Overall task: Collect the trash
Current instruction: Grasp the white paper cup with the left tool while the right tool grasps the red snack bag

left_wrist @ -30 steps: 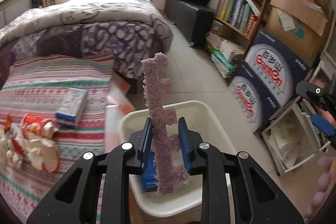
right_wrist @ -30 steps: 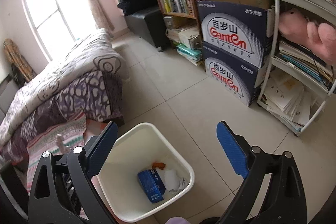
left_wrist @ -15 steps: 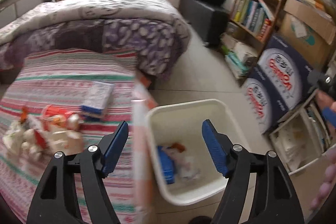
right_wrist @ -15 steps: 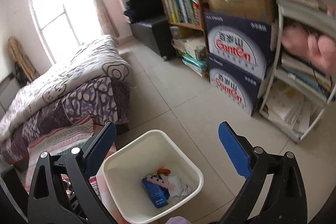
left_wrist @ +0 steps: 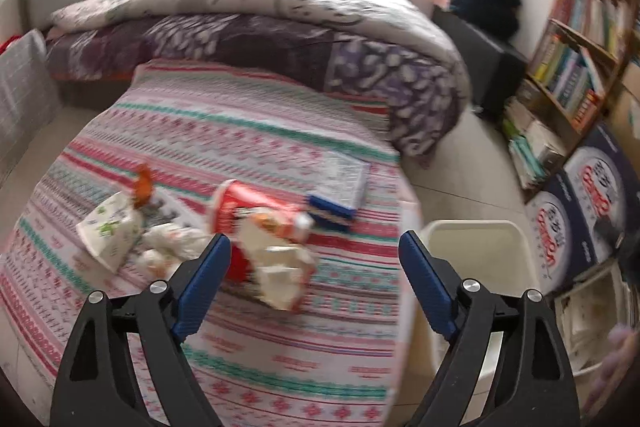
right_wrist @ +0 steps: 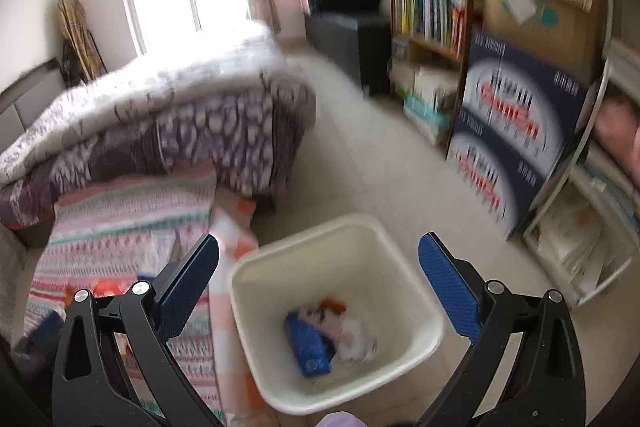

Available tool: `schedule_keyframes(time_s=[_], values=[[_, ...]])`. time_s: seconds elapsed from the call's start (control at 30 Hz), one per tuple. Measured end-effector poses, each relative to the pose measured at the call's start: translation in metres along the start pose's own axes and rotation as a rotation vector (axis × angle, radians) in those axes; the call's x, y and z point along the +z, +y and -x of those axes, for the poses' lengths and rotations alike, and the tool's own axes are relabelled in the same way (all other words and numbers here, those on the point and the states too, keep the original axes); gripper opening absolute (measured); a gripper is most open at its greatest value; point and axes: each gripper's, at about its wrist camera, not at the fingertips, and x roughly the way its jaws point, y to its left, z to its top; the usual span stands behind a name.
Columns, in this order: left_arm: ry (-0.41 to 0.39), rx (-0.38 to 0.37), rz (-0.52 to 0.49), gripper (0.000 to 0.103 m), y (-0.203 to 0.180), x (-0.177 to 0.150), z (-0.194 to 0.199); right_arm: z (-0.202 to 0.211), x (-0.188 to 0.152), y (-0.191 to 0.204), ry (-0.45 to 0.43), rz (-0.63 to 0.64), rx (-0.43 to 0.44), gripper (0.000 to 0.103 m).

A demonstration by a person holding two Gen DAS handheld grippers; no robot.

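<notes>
Left wrist view: the left hand-held gripper [left_wrist: 312, 283], jaws opening and empty, points at the red-and-white crumpled wrappers [left_wrist: 264, 239] on the striped bedspread [left_wrist: 248, 131], at twelve o'clock just ahead; I judge picking one up is next. Right wrist view: the right hand-held gripper [right_wrist: 320, 287] gapes wide, empty, above the cream plastic bin [right_wrist: 400, 239], whose blue packet [right_wrist: 308, 343] sits at six o'clock.

- Bin [left_wrist: 476, 239]: right of fingers, near wall hidden behind right finger [left_wrist: 428, 287].
- Bin trash [right_wrist: 328, 335] between fingers: blurred, unidentifiable.
- Boxes [right_wrist: 516, 131] beyond right finger: print smeared.
</notes>
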Motion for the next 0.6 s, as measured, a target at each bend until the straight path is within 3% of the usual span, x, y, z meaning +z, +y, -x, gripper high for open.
schedule_keyframes(time_s=[0.1,0.3,0.43,0.6], values=[[0.028,0.032,0.068,0.084,0.032,0.006,-0.009,-0.011,-0.006,0.016,0.054,0.002,0.052,0.096],[0.067,0.112,0.158,0.084,0.091,0.019,-0.023,-0.008,-0.018,0.063,0.064,0.127,0.114,0.096],[0.120,0.186,0.138,0.084,0.125,0.024,-0.040,-0.011,-0.030,0.098,0.081,0.254,0.172,0.096],[0.261,0.255,0.063,0.084,0.173,0.020,-0.074,-0.019,-0.050,0.143,0.114,0.462,0.286,0.096]])
